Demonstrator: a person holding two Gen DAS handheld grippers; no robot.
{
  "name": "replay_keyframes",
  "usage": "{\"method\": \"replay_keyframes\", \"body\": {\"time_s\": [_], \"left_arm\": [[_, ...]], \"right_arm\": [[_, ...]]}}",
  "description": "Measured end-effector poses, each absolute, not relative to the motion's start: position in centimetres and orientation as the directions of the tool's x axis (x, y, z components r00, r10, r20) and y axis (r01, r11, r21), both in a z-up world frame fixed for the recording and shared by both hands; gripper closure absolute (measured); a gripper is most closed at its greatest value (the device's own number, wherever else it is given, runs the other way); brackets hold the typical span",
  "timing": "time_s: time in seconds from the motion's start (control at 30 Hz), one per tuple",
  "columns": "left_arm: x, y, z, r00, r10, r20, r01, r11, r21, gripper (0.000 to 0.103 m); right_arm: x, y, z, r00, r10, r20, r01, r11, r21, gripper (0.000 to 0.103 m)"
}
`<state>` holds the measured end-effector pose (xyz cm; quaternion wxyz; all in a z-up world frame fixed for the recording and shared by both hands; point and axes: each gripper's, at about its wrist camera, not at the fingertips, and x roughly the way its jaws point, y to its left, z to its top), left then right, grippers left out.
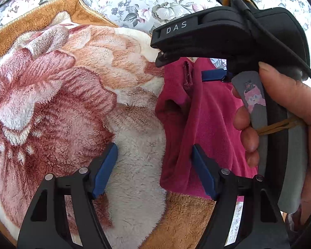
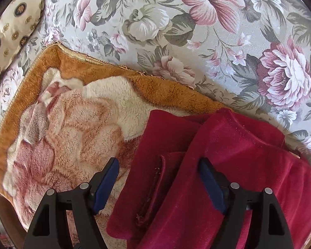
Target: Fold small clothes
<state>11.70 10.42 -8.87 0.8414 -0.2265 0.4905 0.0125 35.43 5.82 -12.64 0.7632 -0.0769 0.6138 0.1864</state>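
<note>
The crimson fleece garment (image 2: 228, 166) is lying on the plush blanket (image 2: 72, 124). The right gripper (image 2: 161, 184) is hovering wide open and empty over its left edge; the left gripper (image 1: 155, 170), also open and empty, is waiting just beside.

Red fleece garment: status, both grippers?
Left gripper open, nothing held. Right gripper open, over the red fleece garment. Garment partly folded on the plush floral blanket. Nothing in the way.
</note>
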Motion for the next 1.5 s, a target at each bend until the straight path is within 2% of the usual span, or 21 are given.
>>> {"method": "replay_keyframes", "body": {"time_s": [0.23, 0.5, 0.57, 0.6, 0.67, 0.7, 0.73, 0.77, 0.8, 0.97, 1.17, 1.2, 1.27, 1.43, 1.5], "left_arm": [[11.5, 10.1, -8.8, 0.511, -0.291, -0.809, -0.204, 0.873, -0.443, 0.029], [12.3, 9.3, -9.2, 0.510, -0.300, -0.806, -0.182, 0.878, -0.442, 0.029], [12.6, 9.1, -9.3, 0.517, -0.310, -0.798, -0.163, 0.879, -0.448, 0.029], [12.7, 9.0, -9.4, 0.521, -0.332, -0.786, -0.150, 0.871, -0.468, 0.029], [13.0, 8.8, -9.6, 0.511, -0.418, -0.751, -0.119, 0.831, -0.544, 0.049], [13.2, 8.7, -9.8, 0.491, -0.457, -0.741, -0.110, 0.812, -0.573, 0.057], [13.4, 8.3, -9.8, 0.484, -0.481, -0.731, -0.091, 0.804, -0.588, 0.061], [13.4, 7.9, -9.4, 0.491, -0.484, -0.724, -0.066, 0.808, -0.585, 0.065], [13.3, 7.2, -8.7, 0.504, -0.486, -0.714, -0.020, 0.819, -0.573, 0.072], [12.3, 3.8, -4.5, 0.532, -0.569, -0.627, 0.171, 0.797, -0.579, 0.074], [12.1, -2.9, -1.4, 0.490, -0.599, -0.633, 0.324, 0.799, -0.506, 0.074], [12.3, -4.2, -1.2, 0.477, -0.606, -0.637, 0.342, 0.795, -0.500, 0.074], [12.7, -6.9, -1.1, 0.440, -0.632, -0.638, 0.387, 0.774, -0.501, 0.084], [13.6, -13.2, -2.4, 0.386, -0.618, -0.685, 0.465, 0.772, -0.434, 0.084], [13.1, -14.1, -3.2, 0.365, -0.618, -0.696, 0.464, 0.769, -0.440, 0.085]], "right_arm": [[35.5, 5.9, -12.5, 0.184, 0.158, -0.970, -0.388, 0.919, 0.076, 0.025], [35.8, 6.3, -13.4, 0.183, 0.128, -0.975, -0.406, 0.913, 0.044, 0.025], [35.8, 6.0, -13.4, 0.197, 0.145, -0.970, -0.407, 0.912, 0.053, 0.030], [35.7, 5.9, -13.2, 0.208, 0.146, -0.967, -0.410, 0.911, 0.050, 0.040], [35.5, 4.9, -12.6, 0.221, 0.191, -0.956, -0.419, 0.904, 0.084, 0.053], [35.4, 4.5, -12.3, 0.222, 0.218, -0.950, -0.418, 0.902, 0.109, 0.063], [35.2, 3.6, -11.9, 0.224, 0.258, -0.940, -0.414, 0.898, 0.149, 0.071], [35.2, 2.9, -11.4, 0.224, 0.291, -0.930, -0.408, 0.895, 0.181, 0.074], [35.0, 2.0, -10.9, 0.228, 0.329, -0.917, -0.403, 0.889, 0.219, 0.078], [33.3, -4.6, -5.4, 0.340, 0.435, -0.834, -0.381, 0.874, 0.301, 0.082], [30.2, -15.4, 0.7, 0.474, 0.433, -0.766, -0.315, 0.896, 0.312, 0.085], [29.8, -17.2, 1.3, 0.496, 0.421, -0.759, -0.299, 0.904, 0.306, 0.098], [29.0, -20.9, 2.7, 0.555, 0.370, -0.745, -0.246, 0.928, 0.278, 0.102], [28.4, -28.8, 1.4, 0.529, 0.380, -0.759, -0.128, 0.920, 0.371, 0.101], [28.1, -30.4, 0.0, 0.485, 0.458, -0.745, -0.127, 0.880, 0.458, 0.100]]}}
